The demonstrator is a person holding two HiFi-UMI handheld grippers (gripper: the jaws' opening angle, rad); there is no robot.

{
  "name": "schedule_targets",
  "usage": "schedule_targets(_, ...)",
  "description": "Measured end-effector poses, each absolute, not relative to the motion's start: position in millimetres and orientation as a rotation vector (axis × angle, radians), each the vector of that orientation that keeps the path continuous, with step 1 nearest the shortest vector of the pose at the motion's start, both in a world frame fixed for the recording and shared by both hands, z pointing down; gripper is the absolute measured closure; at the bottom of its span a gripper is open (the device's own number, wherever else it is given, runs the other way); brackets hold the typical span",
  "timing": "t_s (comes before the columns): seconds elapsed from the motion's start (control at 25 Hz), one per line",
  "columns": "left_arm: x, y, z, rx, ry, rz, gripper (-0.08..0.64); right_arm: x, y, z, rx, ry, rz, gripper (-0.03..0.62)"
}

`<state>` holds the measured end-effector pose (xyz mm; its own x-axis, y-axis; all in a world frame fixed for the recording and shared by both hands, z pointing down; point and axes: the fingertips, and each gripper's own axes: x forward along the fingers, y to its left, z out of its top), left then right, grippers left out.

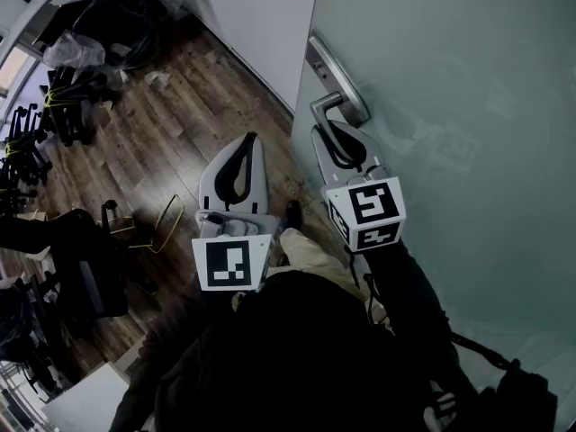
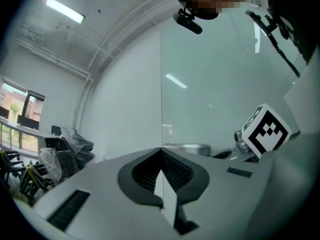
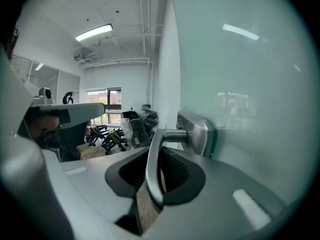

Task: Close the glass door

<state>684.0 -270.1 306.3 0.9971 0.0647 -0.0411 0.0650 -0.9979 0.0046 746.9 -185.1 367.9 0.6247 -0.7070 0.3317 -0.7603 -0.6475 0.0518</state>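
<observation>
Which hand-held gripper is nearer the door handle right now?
Right. The right hand-held gripper is clamped on the door handle; the left hand-held gripper, shut and empty, hangs to its left, off the glass door.

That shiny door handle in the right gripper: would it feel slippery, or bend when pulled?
The door handle looks like polished solid metal, so probably stiff but rather slippery. It sits between the right gripper's ribbed jaws, which likely helps. As a lever, it may swing down under load.
</observation>
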Motion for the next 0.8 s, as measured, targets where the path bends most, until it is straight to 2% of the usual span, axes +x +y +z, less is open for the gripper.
schedule_targets(0.56, 549.1, -297.2, 288.5, 3.131, -0.197, -0.147, 0.563, 657.7, -244.9, 376.6, 2.509, -1.464, 0.427, 0.532)
schedule_targets(0.8, 520.2, -304.2, 291.7, 3.133, -0.346, -0.140, 0.563, 624.6, -267.9, 378.8, 2.445, -1.581, 0.419, 0.532)
